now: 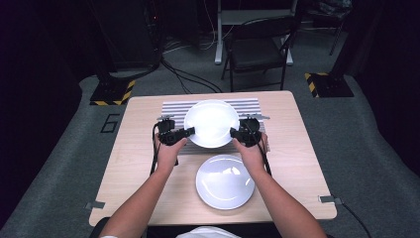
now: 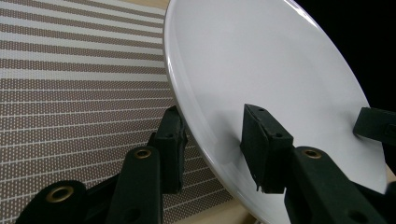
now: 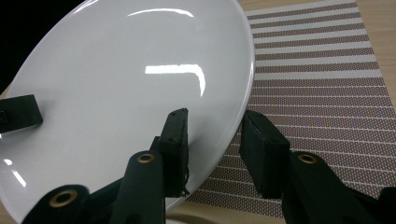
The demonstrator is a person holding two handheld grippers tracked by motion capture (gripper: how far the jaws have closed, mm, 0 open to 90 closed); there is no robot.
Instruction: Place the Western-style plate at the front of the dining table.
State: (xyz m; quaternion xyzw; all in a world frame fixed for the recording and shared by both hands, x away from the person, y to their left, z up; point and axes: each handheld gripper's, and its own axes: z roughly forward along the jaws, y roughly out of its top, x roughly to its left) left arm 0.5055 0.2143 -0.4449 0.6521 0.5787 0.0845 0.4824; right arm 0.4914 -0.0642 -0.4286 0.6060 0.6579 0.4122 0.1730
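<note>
High view looks down on the table (image 1: 297, 163); both gripper views closely share the raised plate (image 2: 261, 70).

held plate (image 2: 261, 70): far rim cut off by top edge in left gripper view | striped mat (image 1: 173, 106): middle hidden under held plate | second plate (image 3: 187, 218): mostly hidden below held plate in right gripper view | person: forearms cut off at bottom edge
</note>
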